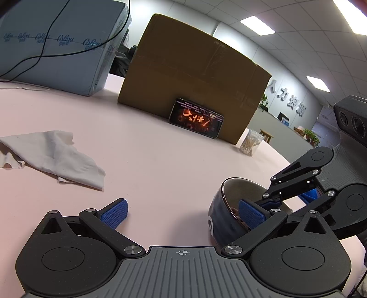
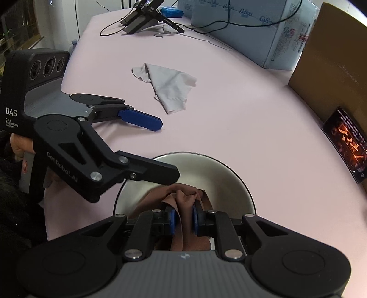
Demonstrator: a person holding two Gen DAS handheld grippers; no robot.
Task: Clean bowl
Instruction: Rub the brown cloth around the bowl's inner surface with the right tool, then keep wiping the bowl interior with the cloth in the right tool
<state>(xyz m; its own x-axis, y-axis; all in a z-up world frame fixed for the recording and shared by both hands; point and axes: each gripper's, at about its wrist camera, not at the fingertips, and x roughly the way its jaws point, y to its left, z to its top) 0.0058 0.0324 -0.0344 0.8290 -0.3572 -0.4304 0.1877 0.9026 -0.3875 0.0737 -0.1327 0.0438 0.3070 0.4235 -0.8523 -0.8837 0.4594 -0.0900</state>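
A dark blue bowl [image 1: 221, 214] with a pale grey inside [image 2: 206, 174] stands on the pink table. My right gripper [image 2: 183, 217] is shut on a brown cloth [image 2: 183, 197] and holds it down inside the bowl. My left gripper [image 1: 183, 212] is open wide; its right finger [image 1: 251, 215] reaches over the bowl's rim into the bowl, and its left finger [image 1: 115, 212] is outside over the table. In the right wrist view the left gripper's fingers [image 2: 142, 119] straddle the bowl's left rim. The bowl's bottom is mostly hidden by the cloth.
A crumpled white cloth [image 1: 52, 155] [image 2: 170, 87] lies on the table to the left. A cardboard box [image 1: 195, 75] with a lit phone [image 1: 196, 118] leaning on it stands behind. A jar of cotton swabs [image 1: 251, 142], wrapped packages [image 1: 62, 45] and cables [image 2: 142, 20] lie farther back.
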